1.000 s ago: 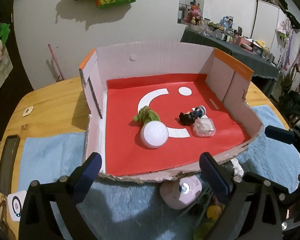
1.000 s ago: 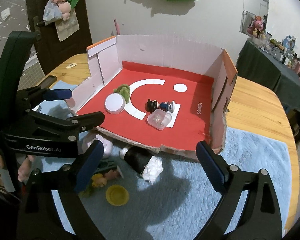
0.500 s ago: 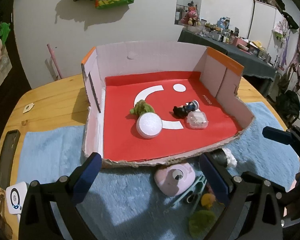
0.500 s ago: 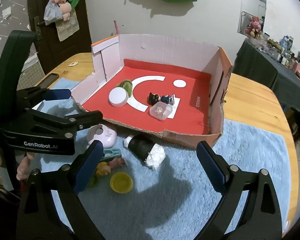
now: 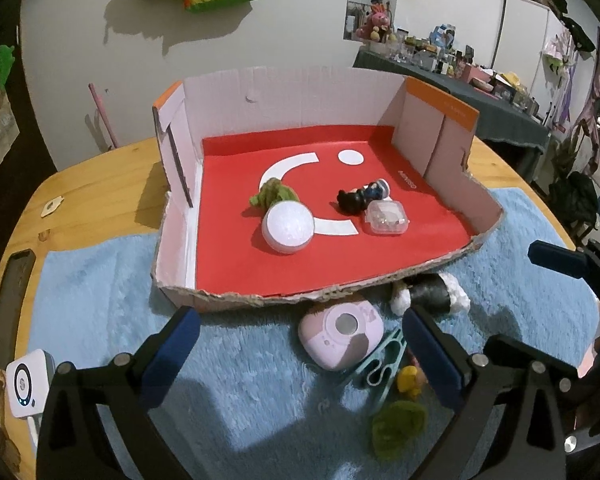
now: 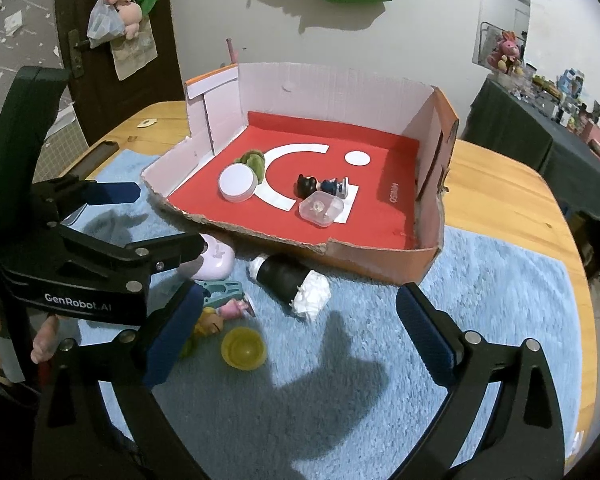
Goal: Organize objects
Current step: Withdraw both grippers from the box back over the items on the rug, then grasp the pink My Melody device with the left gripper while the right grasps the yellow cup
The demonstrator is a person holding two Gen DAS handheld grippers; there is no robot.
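A cardboard box (image 5: 256, 300) (image 6: 380, 268) with a red floor holds a white round tin (image 5: 288, 227) (image 6: 238, 182), a green plush (image 5: 274, 196), a dark figurine (image 5: 360, 198) (image 6: 320, 186) and a clear plastic case (image 5: 386, 222) (image 6: 322, 208). In front of it on the blue mat lie a pink case (image 5: 340, 336) (image 6: 216, 260), a black-and-white roll (image 5: 432, 294) (image 6: 288, 284), a teal clip (image 5: 376, 368), a small doll (image 6: 228, 312) and a yellow lid (image 6: 244, 348). My left gripper (image 5: 304, 352) and right gripper (image 6: 296, 336) both hover open above these, holding nothing.
A wooden table (image 5: 96, 196) carries the blue mat (image 6: 480, 300). A white device (image 5: 26, 384) and a dark phone (image 5: 12, 300) lie at the left edge. A person's fingers (image 6: 40, 344) hold the left gripper's handle. A cluttered dark table (image 5: 480, 96) stands behind.
Both grippers have drawn back from the box, bringing more of the loose items on the mat into sight. Nothing was picked up or moved.
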